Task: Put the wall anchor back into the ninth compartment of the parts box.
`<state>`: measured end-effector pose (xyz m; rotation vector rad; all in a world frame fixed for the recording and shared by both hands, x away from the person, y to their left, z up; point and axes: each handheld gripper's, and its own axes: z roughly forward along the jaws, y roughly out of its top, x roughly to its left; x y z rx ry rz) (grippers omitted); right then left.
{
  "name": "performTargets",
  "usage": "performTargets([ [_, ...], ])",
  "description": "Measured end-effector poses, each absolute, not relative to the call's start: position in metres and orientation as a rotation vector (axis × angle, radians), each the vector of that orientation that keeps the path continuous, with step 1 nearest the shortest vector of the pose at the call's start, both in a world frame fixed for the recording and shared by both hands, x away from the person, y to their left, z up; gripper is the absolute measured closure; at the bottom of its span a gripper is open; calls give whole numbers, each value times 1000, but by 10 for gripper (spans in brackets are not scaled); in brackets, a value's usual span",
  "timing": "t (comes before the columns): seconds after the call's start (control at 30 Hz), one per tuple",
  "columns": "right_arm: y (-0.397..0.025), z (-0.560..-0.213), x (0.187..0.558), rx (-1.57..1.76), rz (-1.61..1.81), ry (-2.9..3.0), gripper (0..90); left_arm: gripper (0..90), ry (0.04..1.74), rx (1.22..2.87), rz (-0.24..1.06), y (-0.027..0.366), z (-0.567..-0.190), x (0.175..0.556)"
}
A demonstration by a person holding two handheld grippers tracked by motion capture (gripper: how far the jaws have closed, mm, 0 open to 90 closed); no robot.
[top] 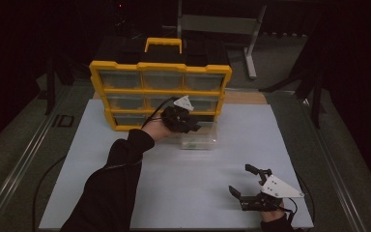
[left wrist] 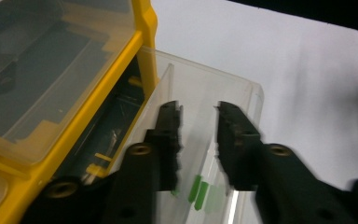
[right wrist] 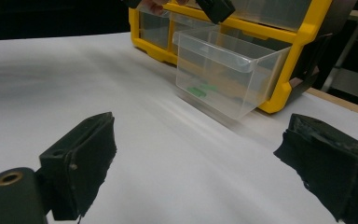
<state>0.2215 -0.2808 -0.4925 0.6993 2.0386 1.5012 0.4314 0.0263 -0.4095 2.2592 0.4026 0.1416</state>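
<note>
Yellow organizer, clear drawer

Yellow organizer blocks far side; pulled-out clear drawer juts fwd; white table open elsewhere.

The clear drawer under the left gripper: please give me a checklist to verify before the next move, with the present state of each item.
1. Clear drawer pulled out of the yellow organizer: ok.
2. Left gripper open, jaws over the drawer: ok.
3. Jaws touching a drawer wall: cannot tell.
4. Green pieces lying inside the drawer: ok.
5. Right gripper open, resting apart from the drawer on the white board: ok.
</note>
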Motion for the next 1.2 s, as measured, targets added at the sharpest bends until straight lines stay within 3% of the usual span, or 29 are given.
performTargets([
  [0.23, -281, -492, 221, 704, 1500, 2036, 91, 571, 402, 2223, 137, 32, -402, 427],
  [0.3, -281, -492, 221, 704, 1498, 2037, 91, 505, 393, 2215, 129, 36, -399, 424],
  [0.43, -281, -492, 222, 699, 1497, 2037, 91, 330, 426, 2215, 118, 44, -396, 420],
  [0.5, -281, -492, 222, 697, 1496, 2039, 92, 186, 442, 2210, 105, 45, -396, 419],
  [0.53, -281, -492, 221, 698, 1496, 2039, 91, 186, 458, 2209, 82, 49, -395, 418],
  [0.57, -281, -492, 221, 698, 1495, 2038, 91, 93, 445, 2208, 67, 50, -396, 417],
  [0.63, -281, -492, 221, 698, 1494, 2039, 91, 0, 420, 2207, 37, 55, -396, 415],
  [0.73, -280, -492, 222, 698, 1493, 2040, 91, 0, 448, 2184, 108, 62, -395, 410],
  [1.2, -280, -493, 222, 699, 1487, 2037, 91, 1, 392, 2125, 68, 95, -395, 385],
])
